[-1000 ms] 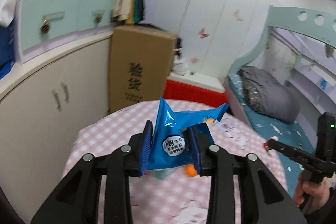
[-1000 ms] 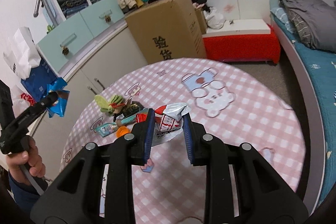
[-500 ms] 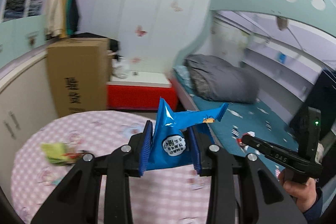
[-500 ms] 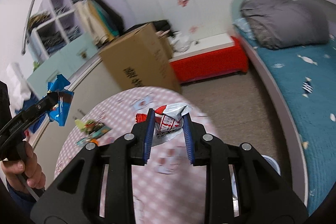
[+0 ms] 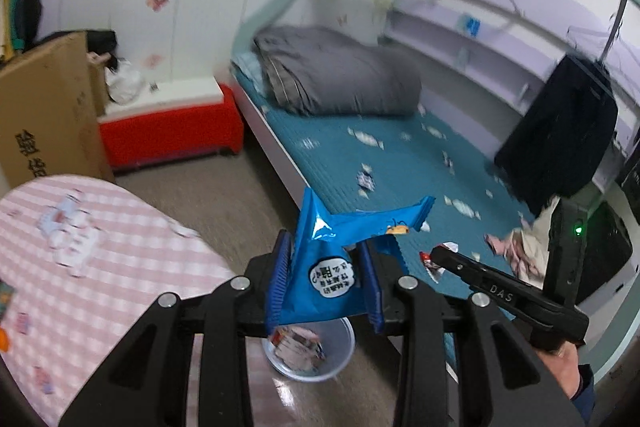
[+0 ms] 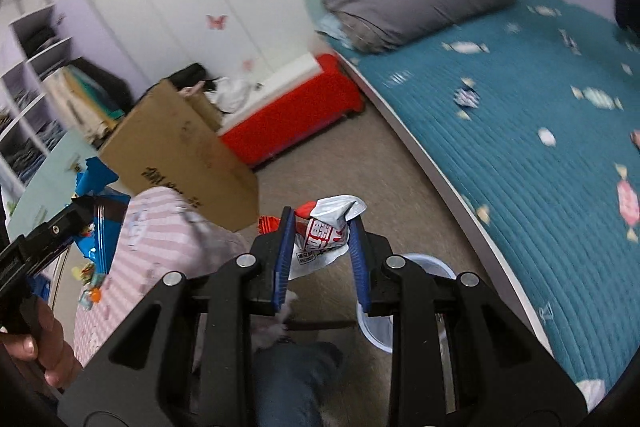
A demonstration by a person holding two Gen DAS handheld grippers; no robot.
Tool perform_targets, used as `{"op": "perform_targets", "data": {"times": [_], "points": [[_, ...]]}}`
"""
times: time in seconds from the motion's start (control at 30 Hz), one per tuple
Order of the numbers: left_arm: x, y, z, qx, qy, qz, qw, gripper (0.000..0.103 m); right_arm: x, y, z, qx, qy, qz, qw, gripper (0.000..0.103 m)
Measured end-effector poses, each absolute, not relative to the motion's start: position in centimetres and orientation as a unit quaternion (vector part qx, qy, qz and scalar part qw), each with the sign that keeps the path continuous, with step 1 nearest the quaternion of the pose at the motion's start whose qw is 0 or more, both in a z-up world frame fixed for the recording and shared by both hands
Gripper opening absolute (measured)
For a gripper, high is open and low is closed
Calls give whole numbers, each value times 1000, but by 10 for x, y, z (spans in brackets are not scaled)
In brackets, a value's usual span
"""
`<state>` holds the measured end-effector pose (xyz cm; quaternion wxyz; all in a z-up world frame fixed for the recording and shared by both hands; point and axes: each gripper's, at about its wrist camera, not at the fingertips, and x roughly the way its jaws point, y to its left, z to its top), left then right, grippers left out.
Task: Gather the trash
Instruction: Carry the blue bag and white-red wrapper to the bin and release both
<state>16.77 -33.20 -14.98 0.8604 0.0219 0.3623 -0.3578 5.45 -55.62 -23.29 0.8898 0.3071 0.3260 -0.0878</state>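
Observation:
My left gripper (image 5: 325, 267) is shut on a blue snack wrapper (image 5: 332, 267) and holds it in the air right above a small translucent trash bin (image 5: 340, 359) on the floor, which has wrappers inside. My right gripper (image 6: 320, 247) is shut on a white and red wrapper (image 6: 326, 233), held above the floor beside the same bin (image 6: 424, 263). The right gripper also shows in the left wrist view (image 5: 434, 257), just right of the blue wrapper. The left gripper with its blue wrapper (image 6: 96, 223) shows at the left of the right wrist view.
A round table with a pink checked cloth (image 5: 100, 267) stands to the left with several leftover wrappers (image 6: 90, 287) on it. A bed with a teal cover (image 5: 380, 155) lies to the right. A cardboard box (image 6: 180, 155) and a red bench (image 6: 296, 111) stand behind.
Both grippers have swung right, away from the table and toward the bed, each still holding its wrapper. The trash bin on the floor has come into view below them.

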Motion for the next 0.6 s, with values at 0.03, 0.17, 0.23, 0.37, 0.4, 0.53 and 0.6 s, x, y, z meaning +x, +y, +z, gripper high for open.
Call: {"op": "perform_targets", "data": {"times": [0.03,0.17,0.23,0.37,0.4,0.53,0.6], "points": [[169,-346,-160,31,374,-357,855,33,55,-562,-242,314,331,-91,885,26],[178,-392,-199,71,424,-345,835,33,62,-581,-285,343,361,-100,862,26],[186,-417,-224,96,456,-336,819,33,67,-591,-314,359,381,-104,846,26],[203,-453,-272,127,506,-316,793,33,73,-605,-365,392,414,-114,814,26],[209,-461,-285,133,521,-311,783,33,74,-607,-377,398,421,-115,807,26],[226,-481,-327,151,570,-290,753,33,82,-612,-423,425,449,-123,776,26],[237,-488,-351,154,598,-276,736,33,88,-612,-441,434,461,-122,765,26]]}}
